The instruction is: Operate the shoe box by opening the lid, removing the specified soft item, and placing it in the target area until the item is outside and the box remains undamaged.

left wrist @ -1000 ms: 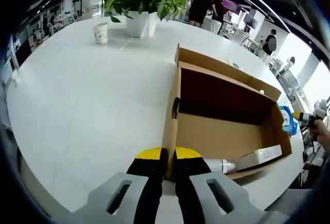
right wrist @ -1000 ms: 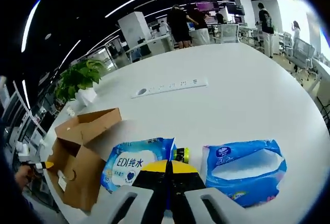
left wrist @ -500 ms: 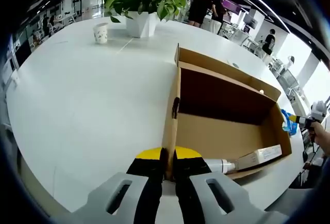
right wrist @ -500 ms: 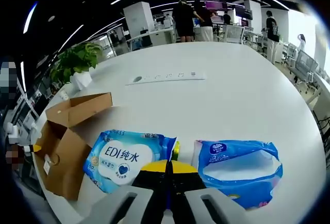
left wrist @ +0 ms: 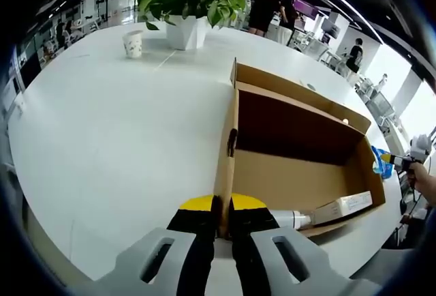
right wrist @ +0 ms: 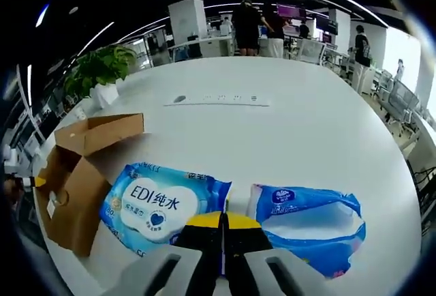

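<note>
We see the left gripper (left wrist: pixel 222 224), jaws clamped on the near wall of the open shoe box (left wrist: pixel 300 166) near the worktop (left wrist: pixel 109 139) edge. The right gripper (right wrist: pixel 223 231), jaws apparently closed, hovers between wipes pack (right wrist: pixel 160 204) and tissue pack (right wrist: pixel 310 221).

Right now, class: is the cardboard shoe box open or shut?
Open. In the left gripper view the shoe box shows its brown inside, with the left gripper closed on its near wall.
</note>
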Action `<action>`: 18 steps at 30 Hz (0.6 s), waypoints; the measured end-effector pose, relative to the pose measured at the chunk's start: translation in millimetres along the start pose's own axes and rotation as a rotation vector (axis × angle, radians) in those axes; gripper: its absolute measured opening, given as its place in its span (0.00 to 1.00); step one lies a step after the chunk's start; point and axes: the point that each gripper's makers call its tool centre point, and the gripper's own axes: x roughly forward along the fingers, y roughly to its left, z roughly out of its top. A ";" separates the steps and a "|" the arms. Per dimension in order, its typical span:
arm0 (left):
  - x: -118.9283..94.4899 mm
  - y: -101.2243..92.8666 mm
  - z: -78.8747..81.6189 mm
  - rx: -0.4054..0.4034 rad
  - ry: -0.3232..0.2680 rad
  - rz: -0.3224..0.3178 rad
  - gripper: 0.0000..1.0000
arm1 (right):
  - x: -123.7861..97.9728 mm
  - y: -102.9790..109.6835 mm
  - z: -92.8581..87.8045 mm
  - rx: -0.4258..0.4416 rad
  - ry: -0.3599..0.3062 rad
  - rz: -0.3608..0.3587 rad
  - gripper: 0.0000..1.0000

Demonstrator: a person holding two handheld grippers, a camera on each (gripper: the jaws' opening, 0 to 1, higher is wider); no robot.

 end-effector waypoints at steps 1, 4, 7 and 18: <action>0.0 -0.1 0.0 0.001 0.000 0.000 0.04 | 0.1 0.0 0.3 -0.006 -0.001 0.002 0.00; 0.1 -0.2 0.0 0.006 0.001 0.002 0.04 | 2.2 -2.4 1.9 -0.027 -0.003 0.007 0.00; -0.7 -1.5 -0.5 0.006 0.000 0.001 0.04 | 5.1 -5.1 6.0 -0.037 -0.012 0.019 0.00; -1.5 -2.6 -0.8 0.007 0.002 0.001 0.04 | -1.9 18.0 12.7 -0.108 -0.019 0.138 0.05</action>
